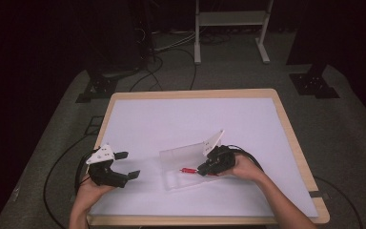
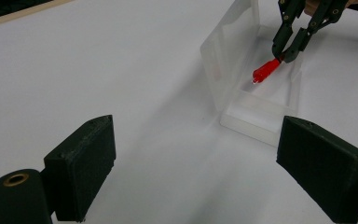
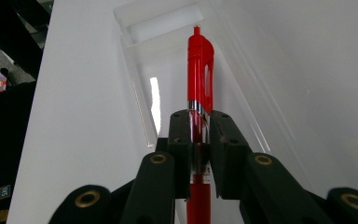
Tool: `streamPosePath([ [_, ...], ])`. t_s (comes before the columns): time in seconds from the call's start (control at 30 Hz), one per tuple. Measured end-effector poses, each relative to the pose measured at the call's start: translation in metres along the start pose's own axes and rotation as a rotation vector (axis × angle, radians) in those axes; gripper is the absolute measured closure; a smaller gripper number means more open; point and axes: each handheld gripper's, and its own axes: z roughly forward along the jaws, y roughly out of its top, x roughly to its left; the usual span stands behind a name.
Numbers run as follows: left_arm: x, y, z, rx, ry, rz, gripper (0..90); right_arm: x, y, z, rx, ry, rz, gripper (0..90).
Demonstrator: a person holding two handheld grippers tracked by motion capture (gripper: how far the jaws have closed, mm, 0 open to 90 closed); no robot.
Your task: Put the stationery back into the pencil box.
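right hand-held gripper [image 1: 204, 168] sits near the middle of the counter [image 1: 171, 119], toward the near edge, held by a hand [image 1: 245, 167] that comes in from the near right. its two black jaws are closed tight around a red pen [image 1: 188, 170], gripping the barrel just below a silver band. in the right gripper view [image 3: 199, 140] the pen [image 3: 200, 70] points straight away from the jaws, clip side up, with its click button at the far tip. the pen hangs over the open tray of a clear plastic box [image 1: 183, 164]; whether its tip touches the tray floor cannot be told.

the box lies open on the white counter, its long tray running left to right and its clear lid [image 1: 183, 151] standing up along the far side. in the left gripper view the box [image 2: 261, 100] is seen at the far right, with the pen [image 2: 265, 72] and the right hand-held gripper [image 2: 286, 49] above its tray.

left hand-held gripper [image 1: 127, 165] rests at the near left of the counter, well apart from the box, held by a hand [image 1: 93, 186] from the near edge. its jaws are spread wide with nothing between them, pointing right toward the box. a white three-cornered plate [image 1: 101, 153] sits on top of it.

beyond the counter, grey floor [image 1: 343, 129] with black cables [image 1: 147, 76] and a white frame [image 1: 231, 28] fades into darkness.
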Motion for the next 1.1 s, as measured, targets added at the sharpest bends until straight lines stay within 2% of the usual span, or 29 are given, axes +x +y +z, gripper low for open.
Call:
streamPosePath([
  [0.7, 0.001, 0.0, 0.002, -0.001, -0.006, -0.006, 11.1, -0.004, -0.003, 0.003, -0.005, 0.026, 0.014, 77.7],
  [0.77, 0.002, 0.0, 0.001, -0.001, -0.007, -0.004, 11.1, -0.005, -0.003, 0.002, -0.012, 0.032, 0.017, 74.3],
  [1.1, 0.001, -0.001, 0.001, -0.004, -0.01, -0.003, 10.9, -0.001, -0.005, -0.016, -0.07, 0.001, 0.036, 67.9],
])
